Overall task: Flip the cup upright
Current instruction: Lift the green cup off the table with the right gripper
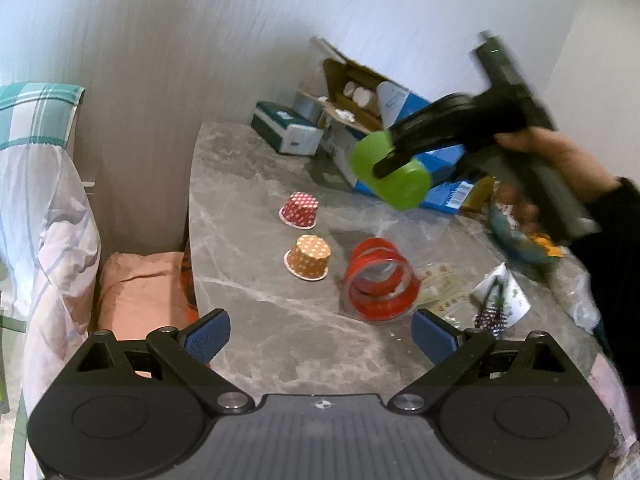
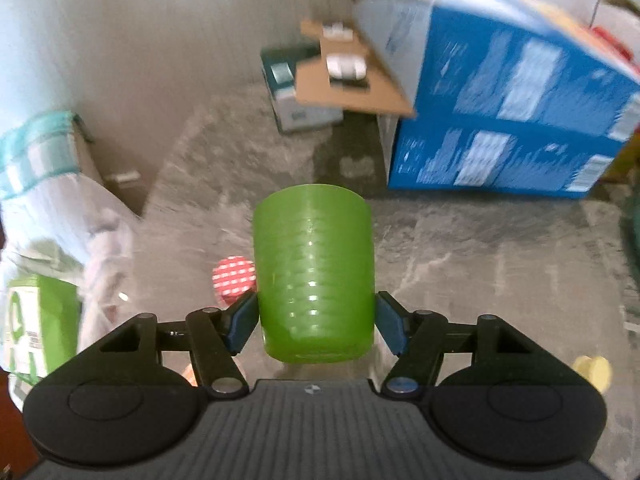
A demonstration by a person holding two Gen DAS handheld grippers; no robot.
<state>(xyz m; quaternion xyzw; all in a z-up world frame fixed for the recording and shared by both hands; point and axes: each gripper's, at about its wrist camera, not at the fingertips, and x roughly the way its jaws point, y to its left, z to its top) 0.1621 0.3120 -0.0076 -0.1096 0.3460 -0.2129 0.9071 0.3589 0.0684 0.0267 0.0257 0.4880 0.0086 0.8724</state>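
Observation:
My right gripper [image 2: 316,322] is shut on a green plastic cup [image 2: 314,268] and holds it in the air above the grey marble table [image 1: 280,332]. In the left wrist view the green cup [image 1: 390,174] lies tilted on its side in the right gripper [image 1: 384,164], well above the table. My left gripper [image 1: 320,332] is open and empty, low over the table's near part. A clear cup with red bands [image 1: 380,280] lies on its side just ahead of it.
Two upside-down dotted paper cups stand on the table: a red one [image 1: 300,210] and an orange one [image 1: 308,258]. Blue cardboard boxes [image 1: 404,128] and a small teal box [image 1: 286,128] stand at the back. Wrappers and bags [image 1: 504,292] clutter the right side.

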